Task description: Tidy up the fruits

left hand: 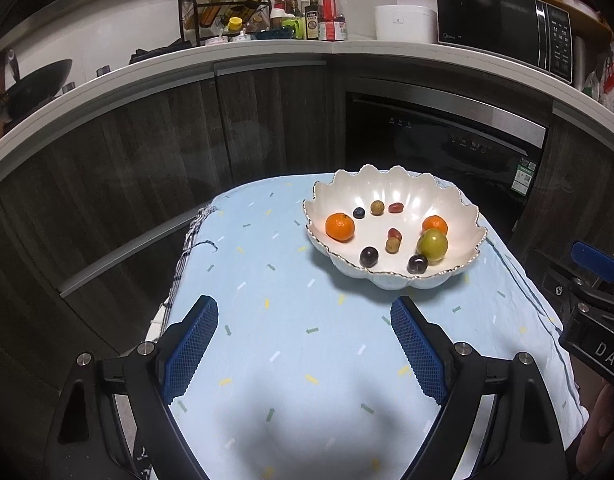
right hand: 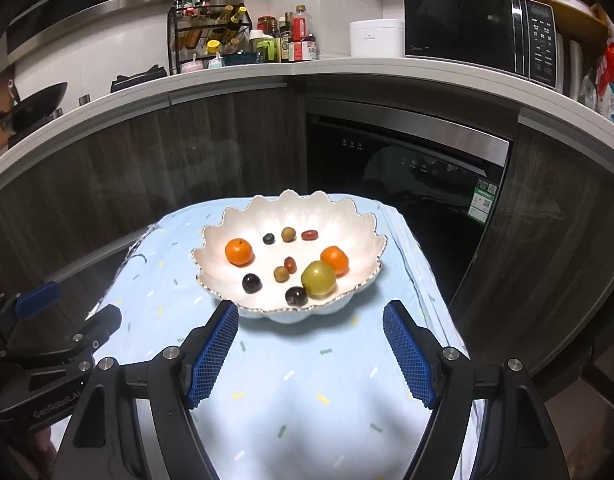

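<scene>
A white scalloped bowl [left hand: 451, 200] [right hand: 347, 220] stands on a light blue cloth [left hand: 275, 280] [right hand: 307, 380]. It holds two oranges [left hand: 339, 227] [right hand: 239, 252], a green fruit [left hand: 432, 244] [right hand: 317, 278], two dark plums [left hand: 369, 257] [right hand: 252, 283], a blueberry [left hand: 359, 212] [right hand: 269, 239] and several small brown and red fruits. My left gripper [left hand: 305, 306] is open and empty, near side of the bowl and to its left. My right gripper [right hand: 311, 310] is open and empty, just before the bowl's near rim.
The cloth covers a small table whose edges drop off left, right and far. Dark cabinets and a built-in dishwasher [right hand: 407, 168] stand behind. The counter above carries a spice rack [right hand: 207, 36], bottles, a white pot and a microwave [right hand: 479, 28].
</scene>
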Demonstrator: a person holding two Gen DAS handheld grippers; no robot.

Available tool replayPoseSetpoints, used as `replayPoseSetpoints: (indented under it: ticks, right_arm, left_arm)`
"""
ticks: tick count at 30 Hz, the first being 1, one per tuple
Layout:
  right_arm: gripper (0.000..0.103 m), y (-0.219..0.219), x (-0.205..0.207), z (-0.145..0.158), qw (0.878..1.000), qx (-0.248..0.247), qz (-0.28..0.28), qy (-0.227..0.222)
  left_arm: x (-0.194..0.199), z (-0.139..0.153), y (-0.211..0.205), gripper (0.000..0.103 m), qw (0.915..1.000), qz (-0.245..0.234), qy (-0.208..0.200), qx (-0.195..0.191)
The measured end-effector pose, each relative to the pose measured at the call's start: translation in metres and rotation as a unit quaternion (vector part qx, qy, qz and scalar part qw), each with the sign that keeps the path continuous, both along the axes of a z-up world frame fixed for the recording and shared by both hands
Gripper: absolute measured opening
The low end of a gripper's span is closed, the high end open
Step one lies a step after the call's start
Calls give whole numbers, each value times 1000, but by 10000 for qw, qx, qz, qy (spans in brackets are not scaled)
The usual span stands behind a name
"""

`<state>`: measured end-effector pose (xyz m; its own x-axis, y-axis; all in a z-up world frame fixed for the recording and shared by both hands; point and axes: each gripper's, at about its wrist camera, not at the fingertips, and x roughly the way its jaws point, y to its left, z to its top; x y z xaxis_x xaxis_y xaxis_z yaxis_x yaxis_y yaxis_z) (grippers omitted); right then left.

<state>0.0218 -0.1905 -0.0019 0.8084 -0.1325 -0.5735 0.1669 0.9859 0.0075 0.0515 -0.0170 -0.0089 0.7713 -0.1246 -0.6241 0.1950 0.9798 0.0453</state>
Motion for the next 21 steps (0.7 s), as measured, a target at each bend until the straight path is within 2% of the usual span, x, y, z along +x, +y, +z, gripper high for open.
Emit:
replayPoseSetpoints:
  ticks: [21]
  right_arm:
    - [76, 4, -26, -12, 9999, 105, 21, 27]
  left_arm:
    - [-31, -6, 10, 89, 9997, 138, -187, 75]
